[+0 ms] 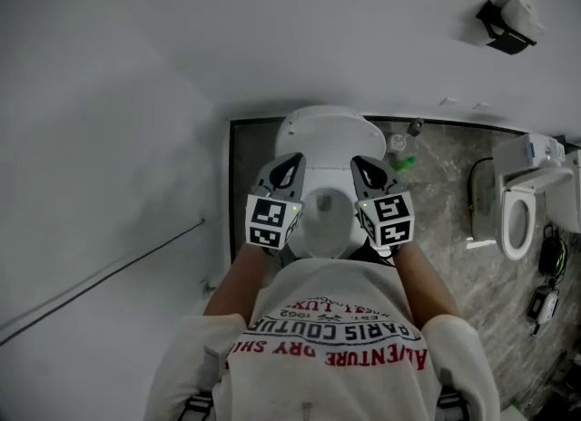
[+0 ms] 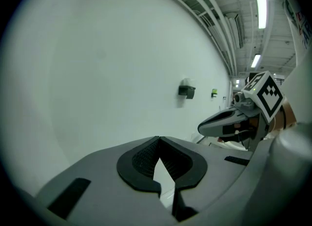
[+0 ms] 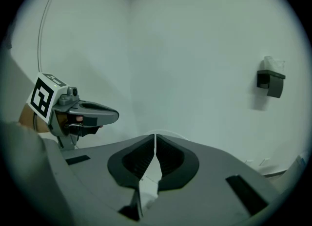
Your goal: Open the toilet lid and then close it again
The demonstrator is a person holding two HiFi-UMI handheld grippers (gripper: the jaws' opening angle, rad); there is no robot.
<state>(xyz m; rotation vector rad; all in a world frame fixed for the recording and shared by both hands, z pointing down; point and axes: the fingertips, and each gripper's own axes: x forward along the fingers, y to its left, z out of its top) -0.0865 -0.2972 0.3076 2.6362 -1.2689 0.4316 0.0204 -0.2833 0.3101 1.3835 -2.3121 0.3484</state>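
1. We hold the left hand-held gripper (image 1: 287, 171) with its jaws pressed together and nothing between them, at the left side of the toilet bowl (image 1: 329, 215).
2. Our right hand-held gripper (image 1: 369, 172) is closed tight and empty too, at the bowl's right side.
3. The toilet lid (image 1: 318, 131) stands raised at the bowl's far end, leaving the bowl uncovered.
4. A paper holder (image 1: 505, 27) hangs on the wall (image 1: 272, 29), far right.

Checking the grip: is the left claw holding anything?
No, the left claw is shut with nothing between its jaws.
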